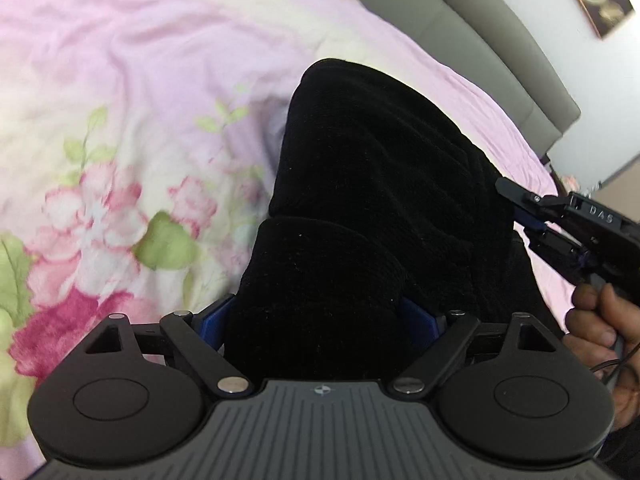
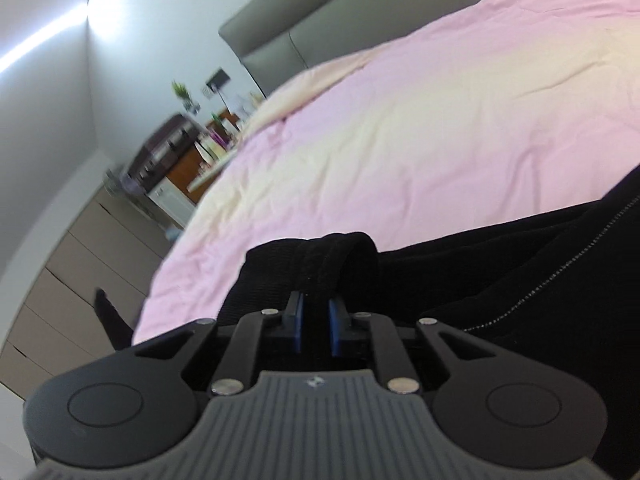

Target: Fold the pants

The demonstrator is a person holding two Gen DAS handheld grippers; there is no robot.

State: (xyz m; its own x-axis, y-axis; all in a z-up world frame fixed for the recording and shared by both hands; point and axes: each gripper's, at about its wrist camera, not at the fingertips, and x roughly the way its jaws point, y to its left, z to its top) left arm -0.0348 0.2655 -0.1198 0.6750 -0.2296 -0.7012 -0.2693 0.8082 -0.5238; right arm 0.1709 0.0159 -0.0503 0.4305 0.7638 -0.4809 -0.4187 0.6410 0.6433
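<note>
- Bed [image 1: 120, 80]: pink-and-cream floral quilt covers the whole top; grey headboard [image 1: 480, 40] runs along the far edge. Right wrist view shows the quilt's plain pink stretch falling off toward a cluttered dresser [image 2: 188, 168] past the bed's side edge.
- Pants [image 1: 380, 168]: black, thick, fuzzy fabric, lying on the quilt toward the headboard side. Already doubled into a long narrow bundle, with one thick fold lying across the near end. A pale stitched seam [image 2: 560, 268] shows in the right wrist view.
- Left gripper [image 1: 320, 320]: blue pads spread wide but filled by the near fold of the bundle; it has hold of that thick layer.
- Right gripper [image 2: 316, 320]: pads nearly together, pinching a narrow band or hem of the pants that loops up just beyond the tips. Seen from the left wrist, it grips at the bundle's right edge.
- Progress, as judged: lengthwise fold done, cross fold under way; what remains is laying it down, squaring and smoothing. Blur suggests motion.
</note>
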